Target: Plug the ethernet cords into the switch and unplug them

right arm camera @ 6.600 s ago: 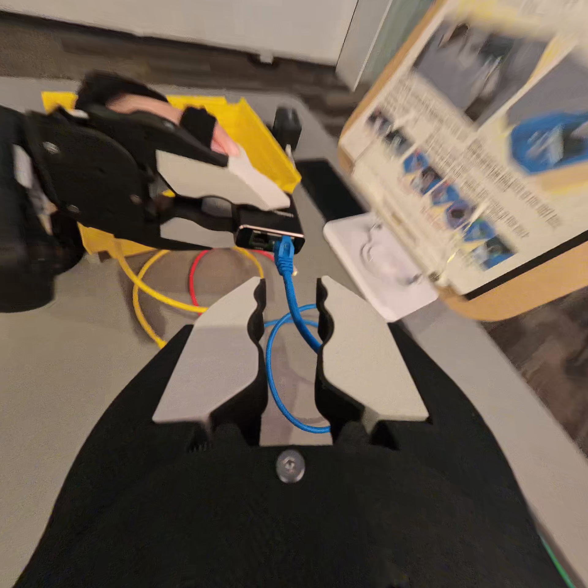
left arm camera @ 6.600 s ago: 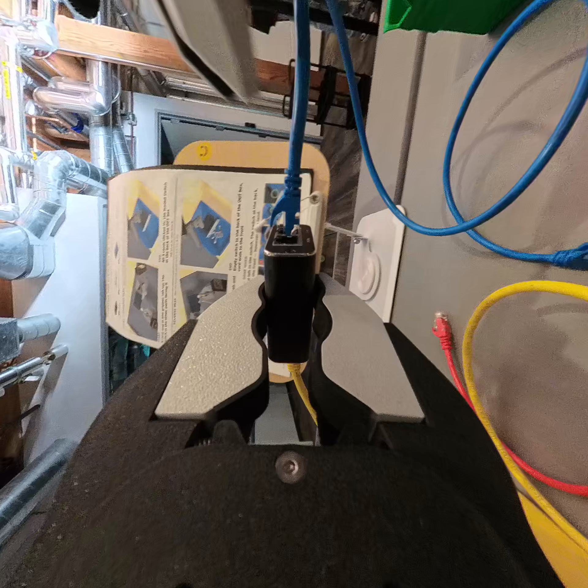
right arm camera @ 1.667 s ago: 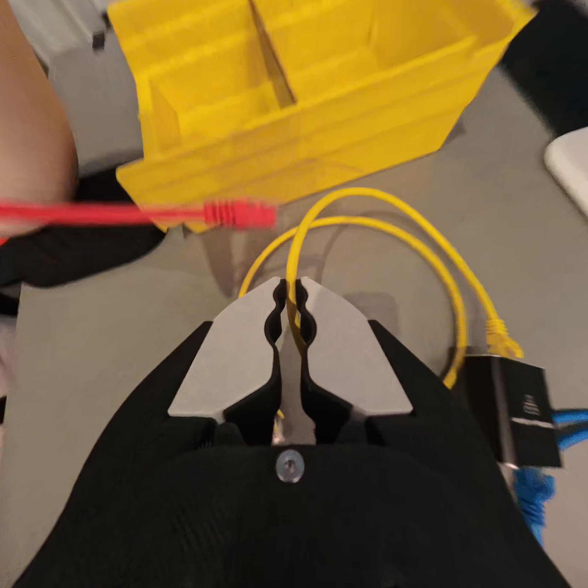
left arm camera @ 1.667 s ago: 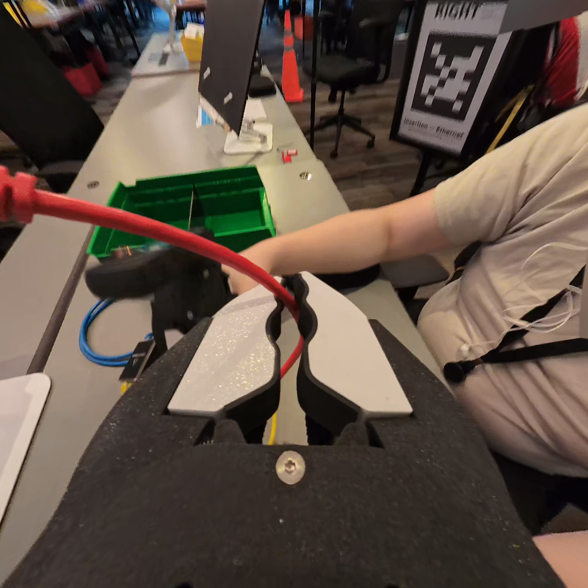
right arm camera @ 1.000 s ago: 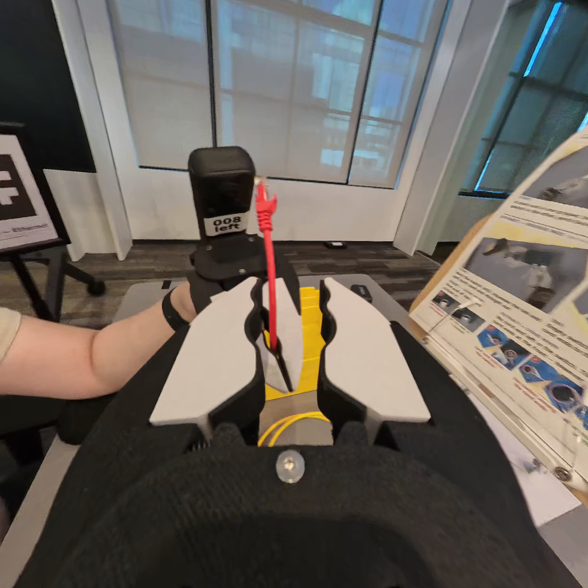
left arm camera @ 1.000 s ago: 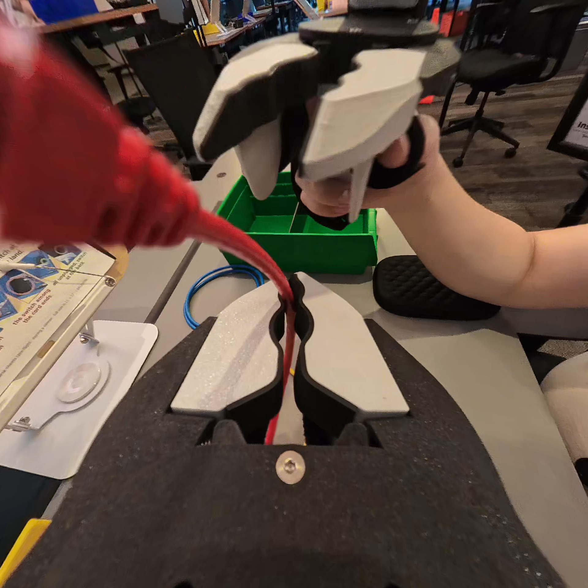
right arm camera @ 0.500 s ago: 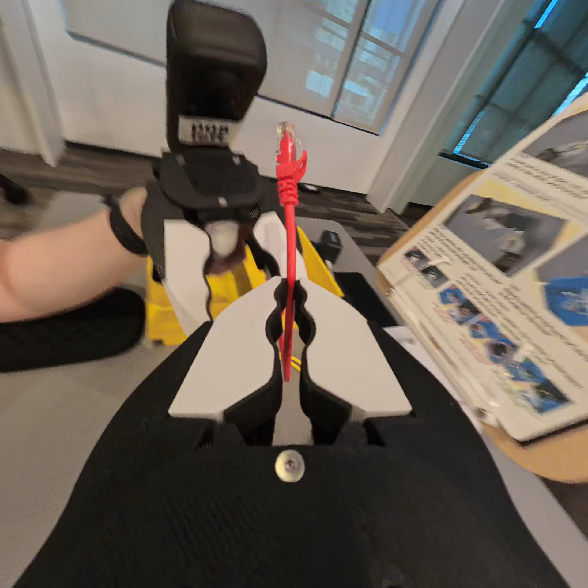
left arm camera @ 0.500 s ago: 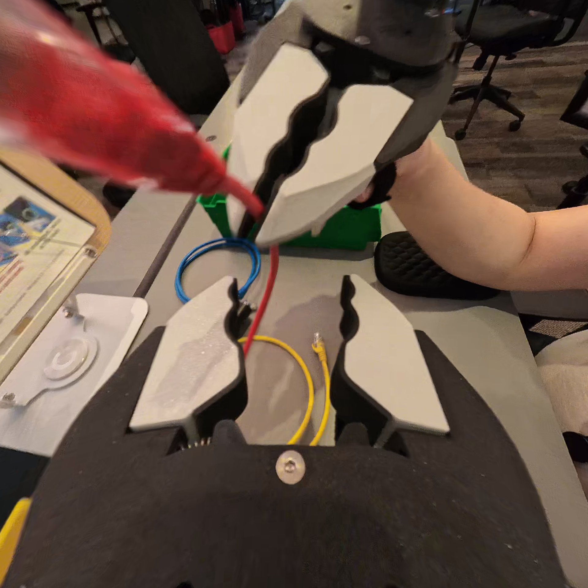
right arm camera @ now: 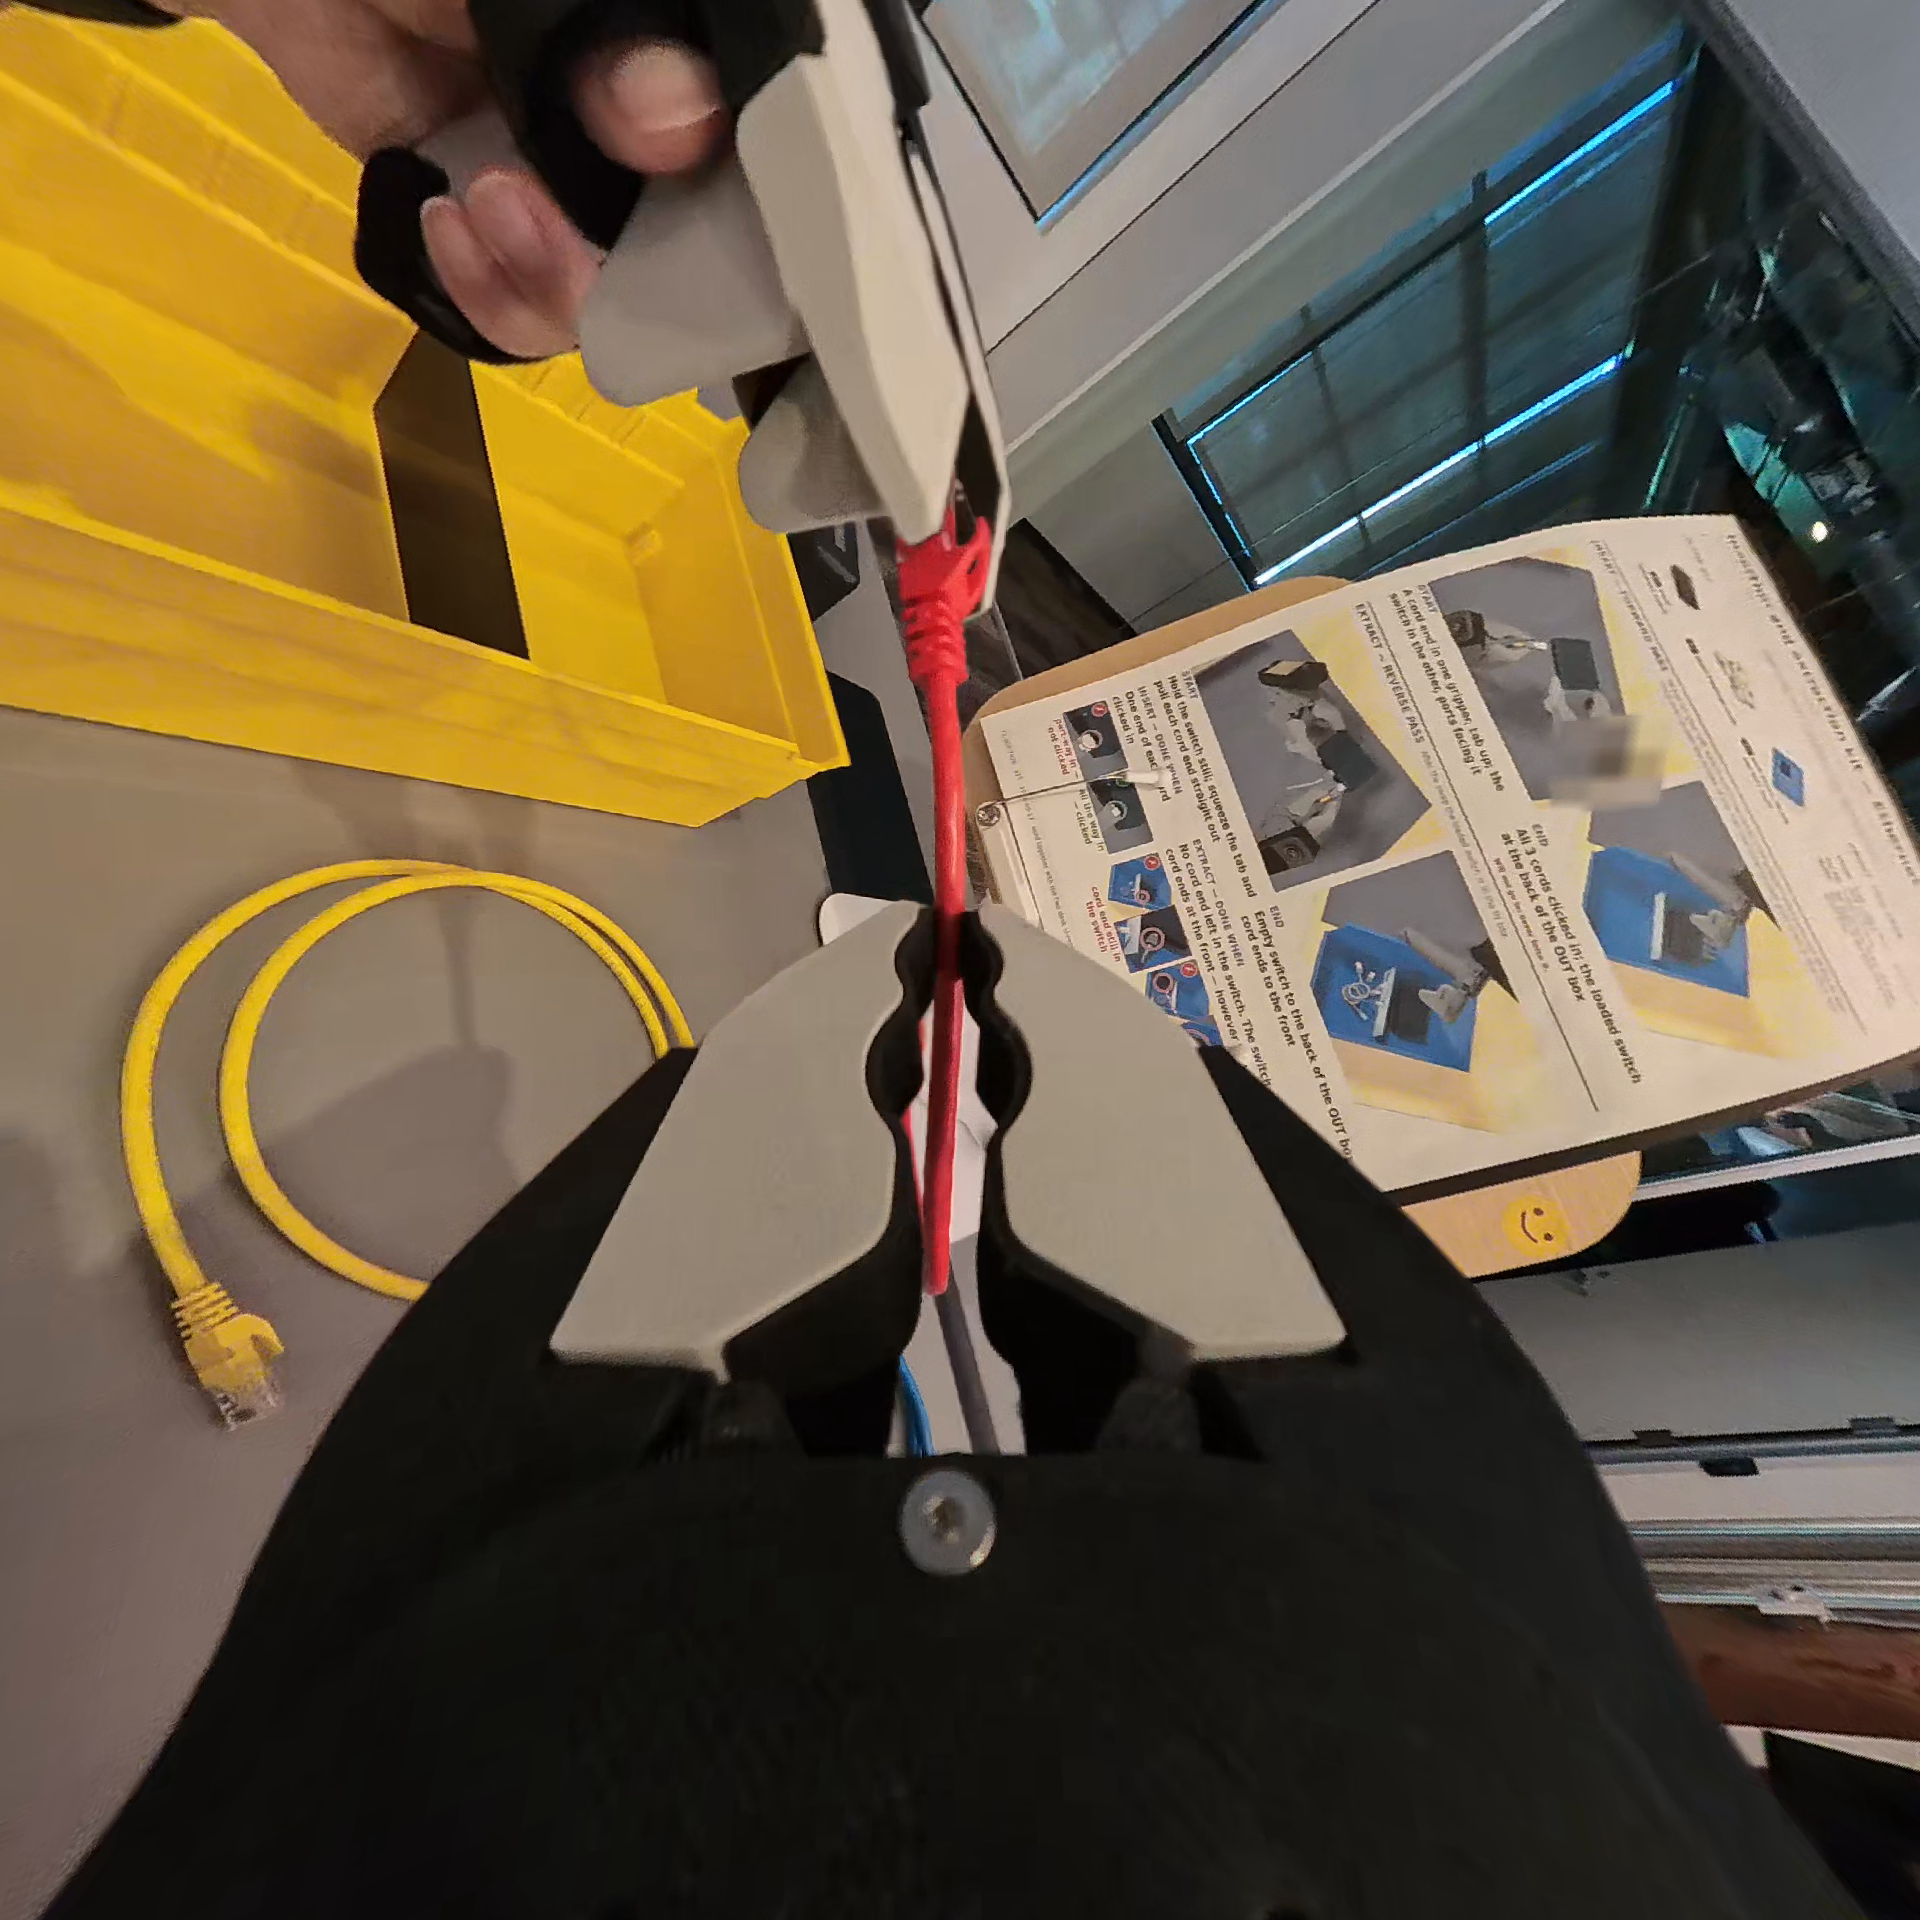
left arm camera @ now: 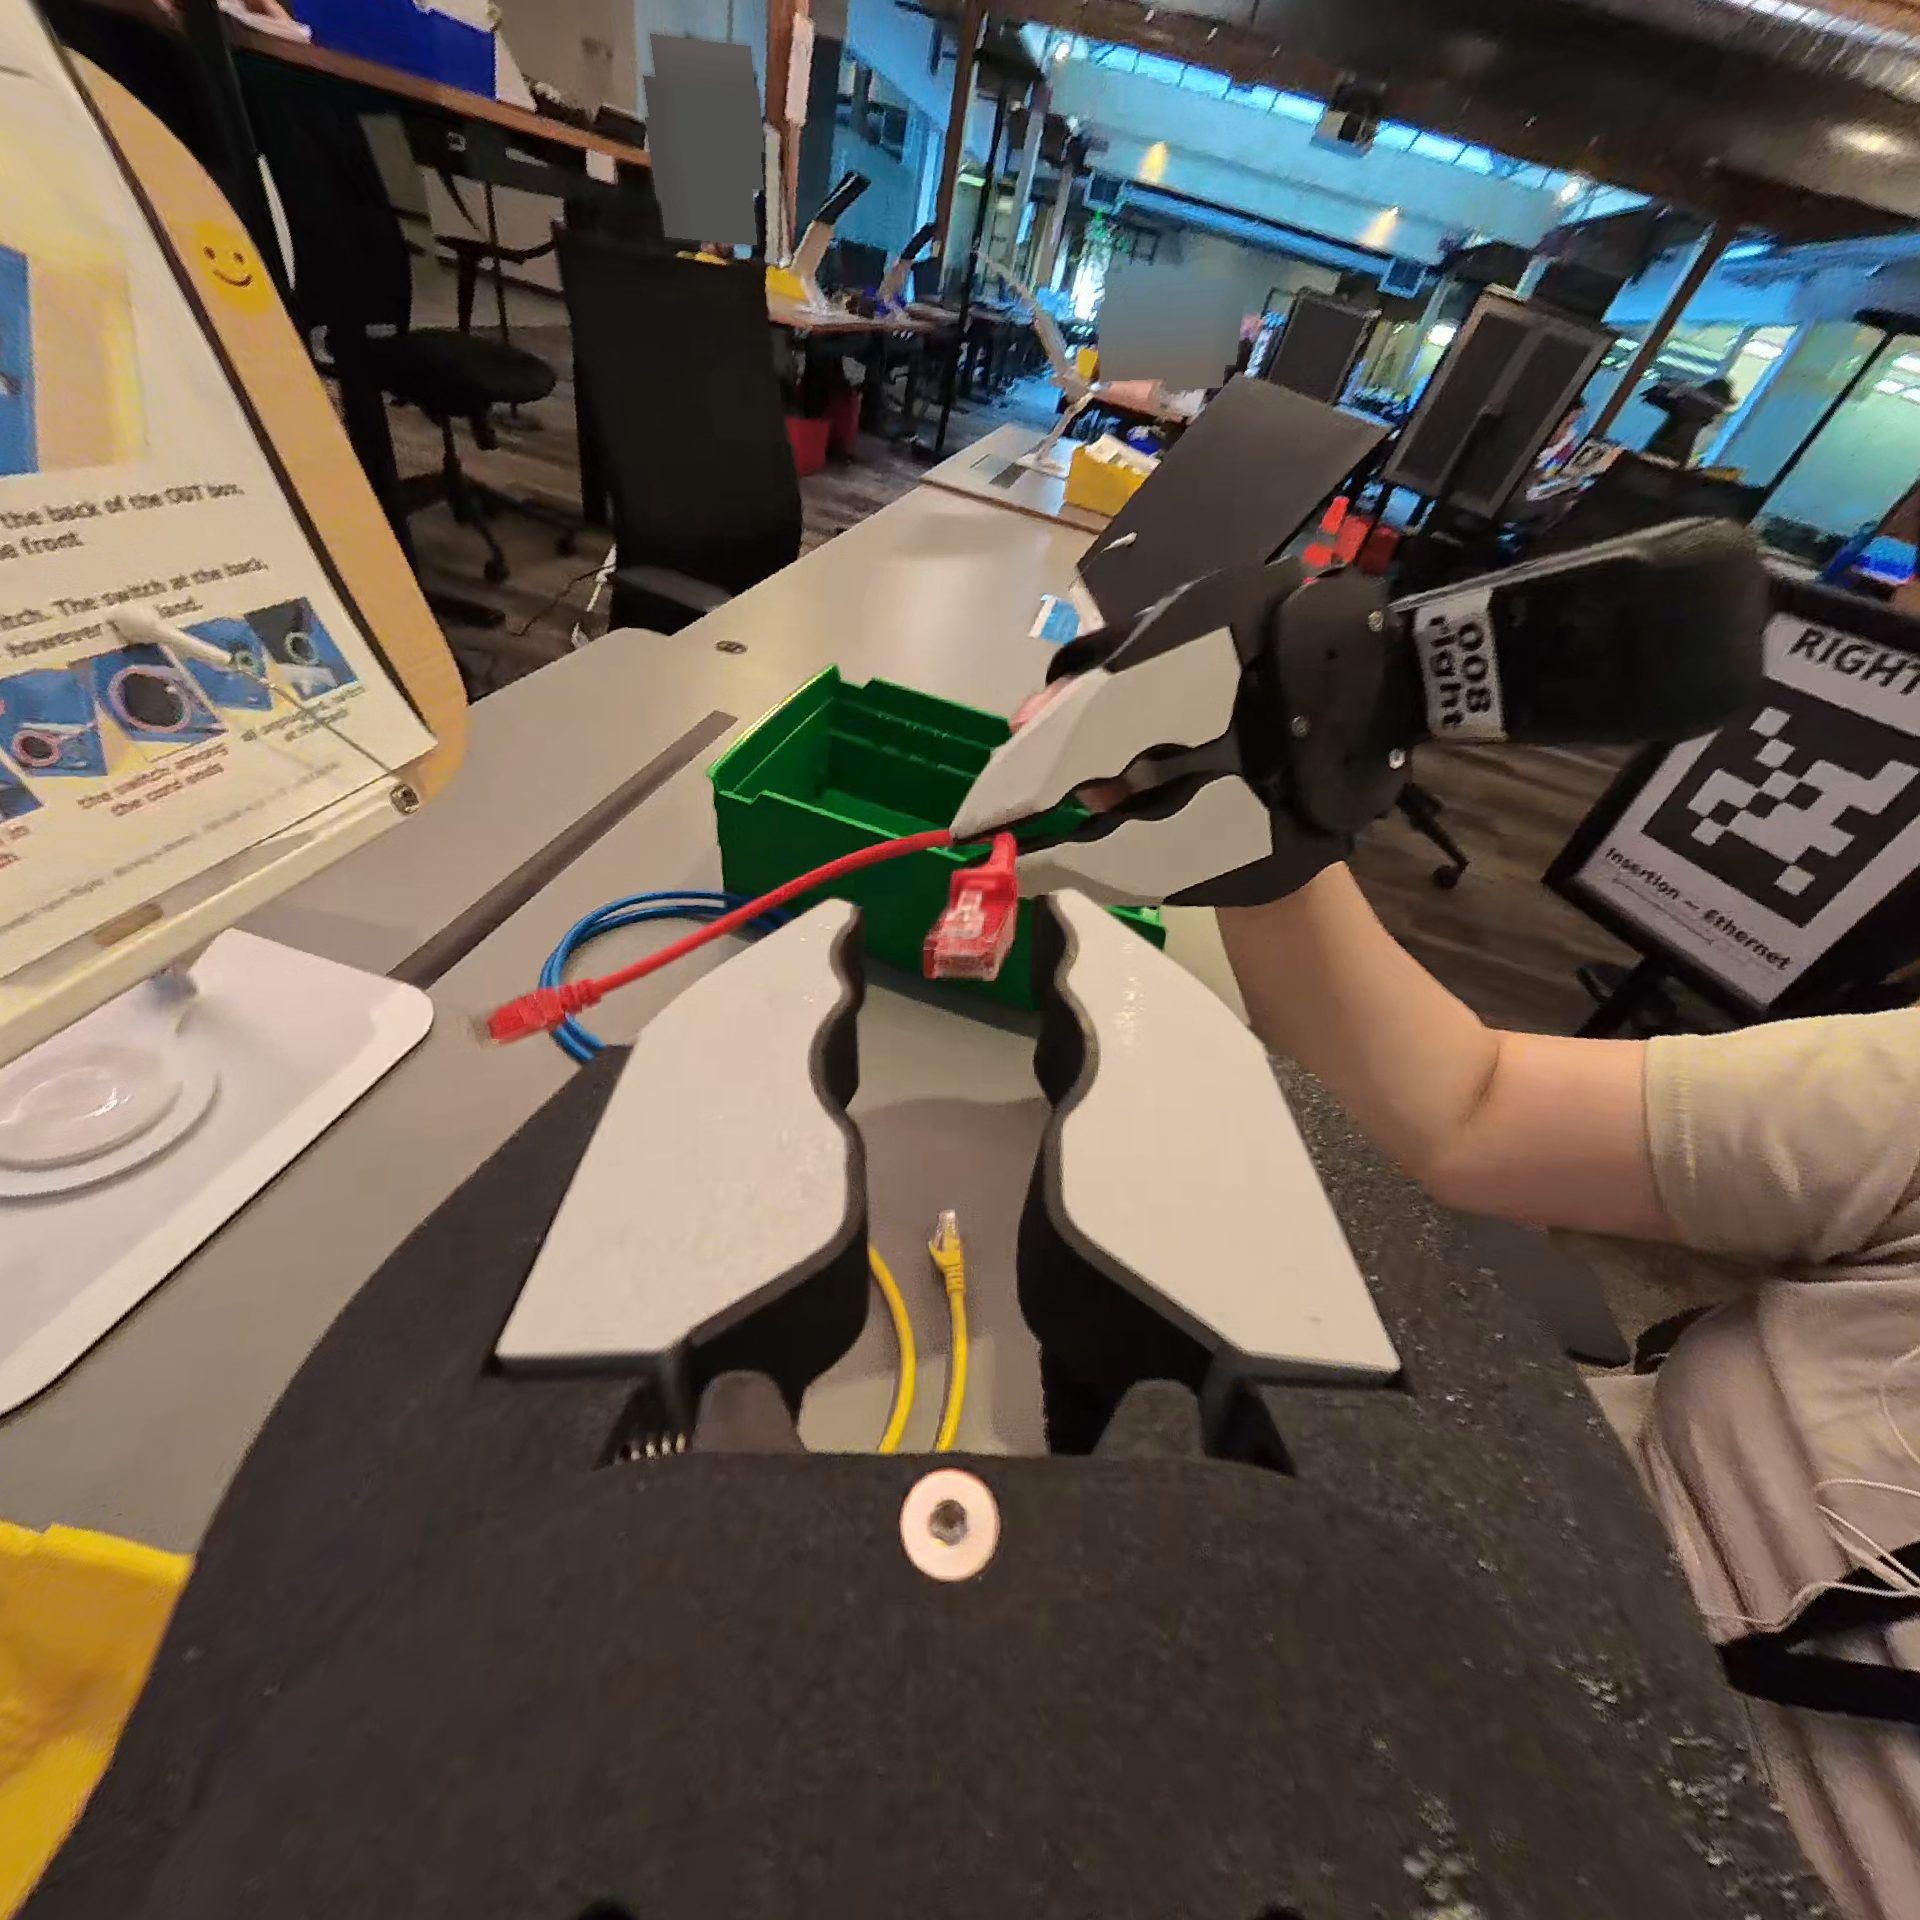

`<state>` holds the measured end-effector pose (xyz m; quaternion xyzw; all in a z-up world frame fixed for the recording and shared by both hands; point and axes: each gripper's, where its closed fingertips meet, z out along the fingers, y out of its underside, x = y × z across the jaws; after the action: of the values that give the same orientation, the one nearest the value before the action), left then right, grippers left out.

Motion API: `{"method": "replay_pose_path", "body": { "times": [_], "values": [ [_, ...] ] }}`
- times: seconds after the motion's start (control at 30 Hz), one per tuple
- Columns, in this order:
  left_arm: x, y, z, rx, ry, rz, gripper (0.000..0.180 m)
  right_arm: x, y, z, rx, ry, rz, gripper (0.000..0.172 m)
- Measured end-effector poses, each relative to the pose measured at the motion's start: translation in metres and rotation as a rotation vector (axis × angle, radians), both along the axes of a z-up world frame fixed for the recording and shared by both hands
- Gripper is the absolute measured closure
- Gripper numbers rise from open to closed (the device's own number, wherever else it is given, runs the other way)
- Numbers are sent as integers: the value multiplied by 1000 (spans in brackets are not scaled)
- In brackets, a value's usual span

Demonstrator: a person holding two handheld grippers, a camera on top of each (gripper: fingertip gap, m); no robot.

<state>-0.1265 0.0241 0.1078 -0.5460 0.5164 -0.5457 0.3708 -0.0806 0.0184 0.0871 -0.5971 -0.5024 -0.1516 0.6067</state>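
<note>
Nearest in the left wrist view, the left gripper (left arm camera: 951, 1013) stands with its two fingers apart and nothing pressed between them; a yellow cord (left arm camera: 954, 1320) lies on the grey table (left arm camera: 582, 769) in the gap below. Just beyond its tips hangs a red plug (left arm camera: 968, 920), the end of the red cord (left arm camera: 758, 909), near the right-hand fingertip though contact there cannot be judged. That cord is clamped in the right gripper (left arm camera: 1003, 842), which reaches in from the right with its fingers closed on it, and the other red plug (left arm camera: 535, 1010) dangles lower left over a coiled blue cord (left arm camera: 613, 935). Behind sits a green bin (left arm camera: 831, 821), and an instruction board (left arm camera: 156, 623) stands at left. In the right wrist view the right gripper (right arm camera: 945, 925) pinches the red cord (right arm camera: 945, 810) between its pads, the cord running up toward the left gripper's tips (right arm camera: 935, 520). A yellow bin (right arm camera: 364, 644) lies farther off. The switch is not seen in either view.
</note>
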Motion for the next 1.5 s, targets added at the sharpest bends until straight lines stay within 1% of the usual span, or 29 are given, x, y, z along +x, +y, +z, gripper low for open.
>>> {"method": "replay_pose_path", "body": {
  "times": [0.03, 0.1, 0.3, 0.4, 0.5, 0.57, 0.63, 0.7, 0.73, 0.77, 0.8, 0.83, 0.87, 0.9, 0.93, 0.97, 1.0, 1.07, 1.13, 1.23, 1.33, 1.37, 1.43, 1.47, 1.5],
  "values": [
    [0, 0, 1, 0, -9, -7, 154, 1, 0, 0, 8, -8, -3, 166],
    [-1, -2, -1, 28, 1, -19, 165, 0, 0, -1, 5, -9, 2, 166],
    [1, -8, -9, 58, 45, -47, 163, -3, -1, -3, 5, -10, 28, 166],
    [2, -11, -11, 70, 53, -65, 166, -2, 0, -5, 12, -22, 25, 166],
    [4, -12, -8, 81, 42, -66, 168, -1, 4, -8, -19, 36, 28, 166],
    [5, -10, -5, 61, 25, -49, 168, -1, 8, -3, -20, 120, 29, 162],
    [4, -2, -5, 39, 19, -12, 168, -4, 7, 4, -45, 224, 53, 149],
    [0, 7, -6, 11, 18, 19, 168, -13, 1, 8, -115, 322, 117, 148],
    [-2, 11, -5, -8, 11, 28, 168, -22, -5, 11, -155, 387, 180, 148],
    [-4, 14, -4, -25, 0, 33, 168, -37, -14, 12, -226, 469, 277, 149],
    [-5, 17, -3, -36, -9, 35, 168, -52, -24, 9, -344, 553, 379, 151],
    [-7, 18, -2, -36, -16, 37, 168, -66, -28, 2, -483, 633, 447, 149],
    [-8, 20, -1, -33, -23, 43, 168, -76, -24, -4, -588, 717, 455, 140],
    [-10, 20, 1, -30, -30, 47, 168, -82, -13, -11, -639, 800, 429, 129],
    [-11, 19, 4, -23, -41, 45, 168, -87, -4, -17, -650, 865, 418, 120],
    [-11, 16, 6, -15, -52, 36, 168, -90, 4, -18, -628, 930, 425, 119],
    [-12, 13, 8, -10, -55, 23, 168, -88, 8, -13, -577, 1003, 451, 120],
    [-13, 5, 11, 7, -58, -8, 168, -74, 11, 4, -462, 1163, 496, 128],
    [-13, -2, 12, 24, -54, -35, 168, -61, 7, 17, -408, 1266, 553, 136],
    [-9, -12, 13, 23, -57, -81, 168, -58, 3, 20, -409, 1287, 587, 136],
    [-4, -19, 8, 29, -31, -112, 168, -56, -8, 31, -405, 1357, 693, 139],
    [-3, -21, 6, 33, -22, -119, 168, -55, -9, 33, -412, 1375, 712, 146],
    [-2, -23, 6, 30, -21, -125, 168, -55, -10, 31, -440, 1360, 727, 151],
    [-3, -23, 5, 34, -15, -125, 168, -55, -12, 30, -450, 1338, 733, 161],
    [-3, -25, 4, 35, -11, -138, 168, -55, -12, 29, -461, 1315, 726, 161]
  ]
}}
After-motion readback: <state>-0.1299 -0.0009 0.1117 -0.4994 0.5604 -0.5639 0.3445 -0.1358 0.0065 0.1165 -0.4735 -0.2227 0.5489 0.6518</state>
